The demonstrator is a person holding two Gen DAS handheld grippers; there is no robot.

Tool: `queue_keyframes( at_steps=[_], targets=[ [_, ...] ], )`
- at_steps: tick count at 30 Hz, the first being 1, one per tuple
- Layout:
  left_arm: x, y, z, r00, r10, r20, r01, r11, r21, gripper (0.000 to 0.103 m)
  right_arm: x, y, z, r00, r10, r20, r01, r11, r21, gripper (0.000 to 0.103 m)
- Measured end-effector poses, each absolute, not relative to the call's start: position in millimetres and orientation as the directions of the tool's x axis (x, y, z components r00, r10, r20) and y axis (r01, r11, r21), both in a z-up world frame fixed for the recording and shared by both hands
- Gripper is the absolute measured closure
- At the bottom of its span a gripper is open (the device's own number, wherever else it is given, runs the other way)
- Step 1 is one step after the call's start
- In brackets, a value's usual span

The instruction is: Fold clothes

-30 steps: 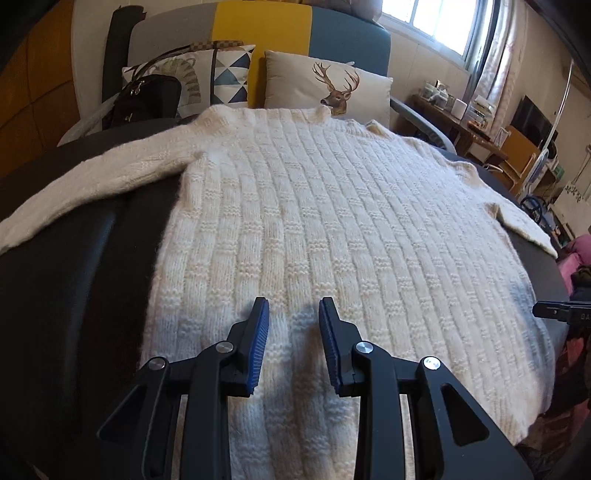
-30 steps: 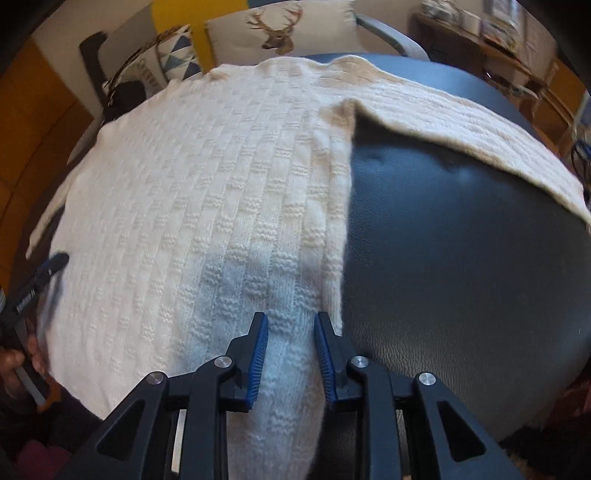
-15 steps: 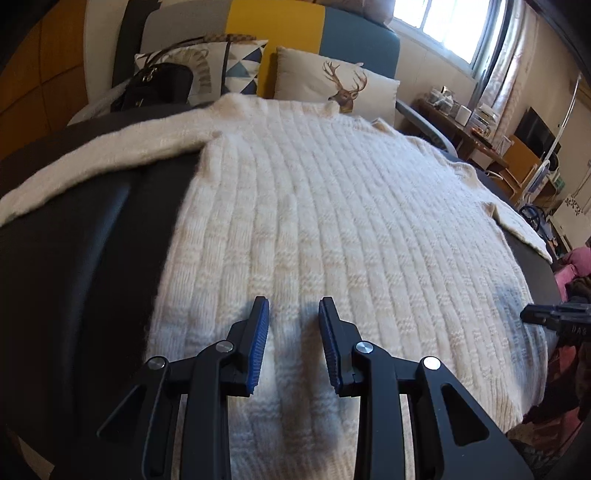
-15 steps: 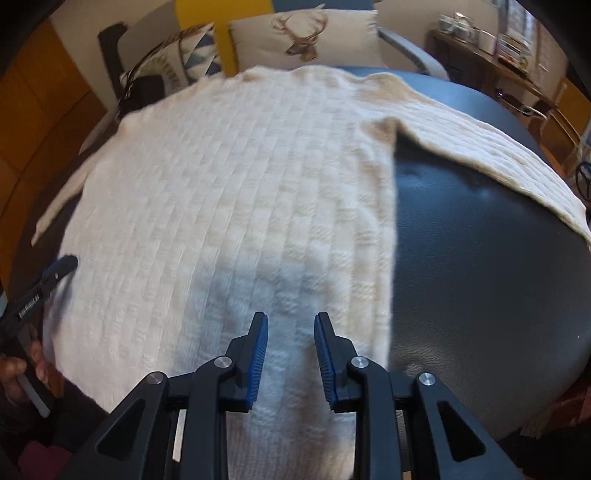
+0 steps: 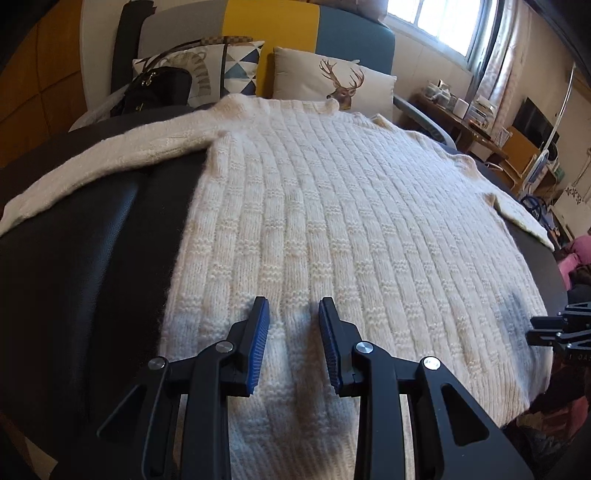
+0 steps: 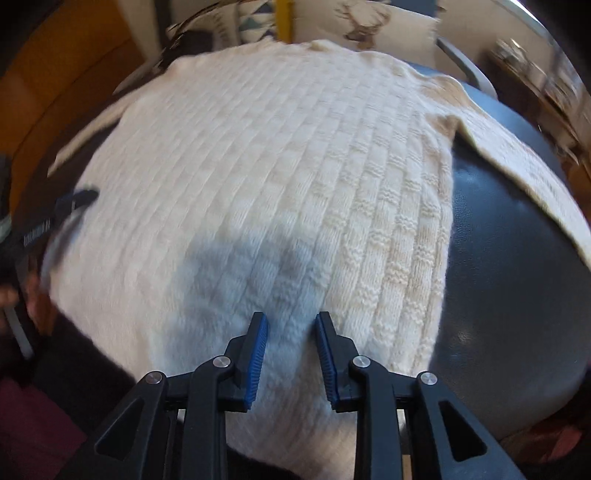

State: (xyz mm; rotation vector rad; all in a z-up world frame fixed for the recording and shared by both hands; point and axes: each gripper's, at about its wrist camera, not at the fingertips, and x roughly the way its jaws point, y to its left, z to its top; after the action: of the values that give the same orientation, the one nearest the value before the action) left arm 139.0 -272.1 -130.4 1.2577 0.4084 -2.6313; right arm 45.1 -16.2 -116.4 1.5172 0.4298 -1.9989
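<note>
Knitwear risk first: in the left wrist view the left tongs (image 5: 290, 325) stand apart, empty, above the hem of the cream sweater (image 5: 332, 206) spread flat on the dark desk (image 5: 85, 266). In the right wrist view the right tongs (image 6: 289, 338) (also parted, gripping nothing) hover over the hem; a shallow pinch could catch one layer and skew the fold.

A: What colour is the sweater (image 5: 332, 206)?
B: Cream, knitted in a ribbed, basket-like block pattern. The table (image 5: 92, 266) beneath is black.
A: And the cushions?
B: One cushion (image 5: 332, 86) is beige with a brown deer head; the other (image 5: 236, 68) has blue, grey and white triangles. The sofa back (image 5: 273, 26) has grey, yellow and teal panels.
</note>
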Motion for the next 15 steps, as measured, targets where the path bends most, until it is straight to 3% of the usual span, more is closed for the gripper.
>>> queue_keyframes(
  at_steps=[7, 15],
  targets=[
    [126.3, -250.9, -120.2, -0.646, 0.034, -0.762, 0.215, -0.951, -0.224, 0.073, 42.2, -37.0, -104.2, -0.164, -0.392, -0.905, 0.581, -0.78, 0.232, 0.076],
    [122.4, -248.4, -134.6, -0.629, 0.003, -0.778, 0.226, -0.956, -0.187, 0.073, 110.2, -62.4, -125.2, 0.025, -0.346, -0.938, 0.743, -0.621, 0.249, 0.073]
  ],
)
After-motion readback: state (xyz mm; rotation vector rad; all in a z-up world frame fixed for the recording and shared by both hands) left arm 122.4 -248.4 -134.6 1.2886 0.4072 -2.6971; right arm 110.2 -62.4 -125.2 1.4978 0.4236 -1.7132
